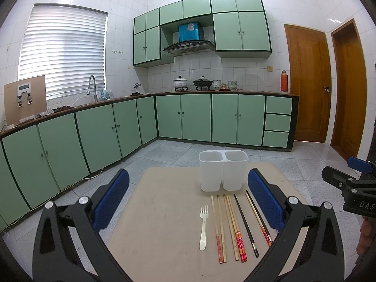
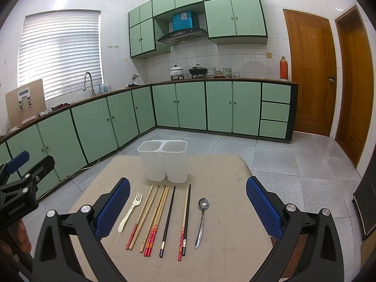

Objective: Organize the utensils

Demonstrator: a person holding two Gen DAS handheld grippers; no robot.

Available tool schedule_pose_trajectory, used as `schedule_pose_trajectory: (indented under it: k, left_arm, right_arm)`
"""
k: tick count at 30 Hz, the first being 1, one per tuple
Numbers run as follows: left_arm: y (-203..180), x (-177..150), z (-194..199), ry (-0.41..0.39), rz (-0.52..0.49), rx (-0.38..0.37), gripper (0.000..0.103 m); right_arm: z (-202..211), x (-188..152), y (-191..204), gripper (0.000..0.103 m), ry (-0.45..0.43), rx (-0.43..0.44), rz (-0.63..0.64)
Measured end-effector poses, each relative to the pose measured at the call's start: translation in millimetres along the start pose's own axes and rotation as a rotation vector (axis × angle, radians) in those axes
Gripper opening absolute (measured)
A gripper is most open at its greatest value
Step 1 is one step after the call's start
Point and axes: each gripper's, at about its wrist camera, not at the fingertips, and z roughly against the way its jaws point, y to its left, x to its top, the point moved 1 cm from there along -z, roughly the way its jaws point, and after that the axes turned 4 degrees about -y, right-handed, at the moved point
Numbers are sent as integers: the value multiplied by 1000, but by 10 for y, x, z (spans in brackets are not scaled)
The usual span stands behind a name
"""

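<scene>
Fork (image 2: 130, 211), chopsticks (image 2: 162, 218), spoon (image 2: 201, 221) lie before upright white holder (image 2: 164, 162)

Black gripper (image 2: 188, 202) frames, blue textured pads (image 2: 263, 208), silver screws (image 2: 291, 207)

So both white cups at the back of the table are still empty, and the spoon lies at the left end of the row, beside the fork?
Not quite: in the right wrist view the spoon lies at the right end, far from the fork. Both cups do look empty.

The holder (image 2: 164, 159) is white, the fork (image 2: 130, 211) cream, the spoon (image 2: 201, 221) silver, and some chopsticks (image 2: 150, 221) have red patterned ends.
</scene>
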Motion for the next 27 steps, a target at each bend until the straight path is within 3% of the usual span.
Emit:
schedule_pose_trajectory:
  k: [27]
  left_arm:
    - [94,-2,-21,9,0,6,98]
  right_arm:
    - [-31,7,15,97,6,-1,-2]
